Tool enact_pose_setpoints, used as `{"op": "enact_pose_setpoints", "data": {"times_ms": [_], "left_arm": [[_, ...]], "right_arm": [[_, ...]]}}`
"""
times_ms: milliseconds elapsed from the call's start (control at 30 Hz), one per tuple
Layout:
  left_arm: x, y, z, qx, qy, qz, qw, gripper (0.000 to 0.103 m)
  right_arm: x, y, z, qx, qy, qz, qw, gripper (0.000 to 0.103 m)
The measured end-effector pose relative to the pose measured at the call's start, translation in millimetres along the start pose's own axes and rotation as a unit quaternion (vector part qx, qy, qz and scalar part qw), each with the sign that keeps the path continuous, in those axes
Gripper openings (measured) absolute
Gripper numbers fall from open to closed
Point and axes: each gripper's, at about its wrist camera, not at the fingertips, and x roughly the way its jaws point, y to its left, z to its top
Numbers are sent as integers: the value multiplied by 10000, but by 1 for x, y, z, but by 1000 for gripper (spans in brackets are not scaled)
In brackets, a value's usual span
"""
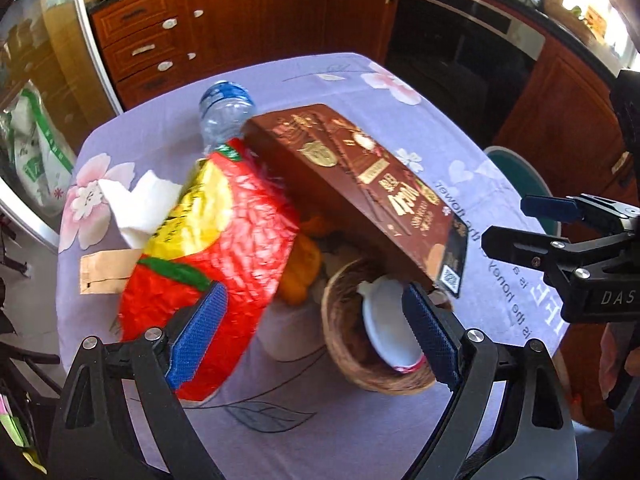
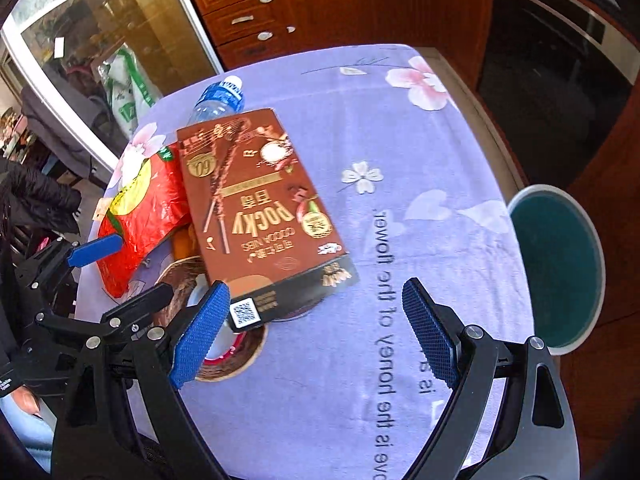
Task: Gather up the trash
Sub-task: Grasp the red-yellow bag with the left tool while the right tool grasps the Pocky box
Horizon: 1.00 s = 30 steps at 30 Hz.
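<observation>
A woven basket point(image 1: 360, 344) on the purple flowered tablecloth point(image 1: 352, 432) holds a white lidded cup point(image 1: 384, 320). A brown Pocky box point(image 1: 352, 184) lies tilted across the basket. A red and yellow snack bag point(image 1: 216, 248) leans beside it, with something orange point(image 1: 304, 268) underneath. My left gripper point(image 1: 316, 336) is open just above the basket, its left pad in front of the bag, and nothing is pressed between the pads. My right gripper point(image 2: 316, 334) is open over the box's near corner point(image 2: 260, 208) and the bare cloth. Each gripper shows in the other's view point(image 1: 516, 224) point(image 2: 124, 272).
A clear water bottle point(image 1: 226, 116) lies behind the box. A white tissue point(image 1: 140, 204) and a brown paper piece point(image 1: 104, 272) lie at the table's left. A green bin with a white rim point(image 2: 560, 264) stands off the table's right edge. Wooden cabinets point(image 1: 240, 20) and an oven point(image 1: 460, 40) stand beyond.
</observation>
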Motion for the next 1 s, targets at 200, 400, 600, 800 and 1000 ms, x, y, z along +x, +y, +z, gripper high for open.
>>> {"op": "enact_pose_setpoints", "data": {"times_ms": [200, 400, 600, 800, 1000], "left_arm": [[-6, 54, 0, -182, -118, 234, 9995, 90], [5, 82, 4, -4, 17, 223, 9997, 90], [16, 87, 3, 60, 75, -120, 9999, 90], [22, 79, 0, 114, 106, -338, 9993, 90], [18, 69, -3, 181, 45, -412, 9990, 89]], "right_arm": [[26, 47, 14, -397, 244, -74, 9989, 84], [55, 77, 30, -718, 503, -467, 9951, 84], [79, 85, 39, -898, 762, -983, 9882, 89], [81, 85, 41, -881, 684, -1059, 9881, 86], [58, 73, 44, -664, 341, -861, 9935, 54]]}}
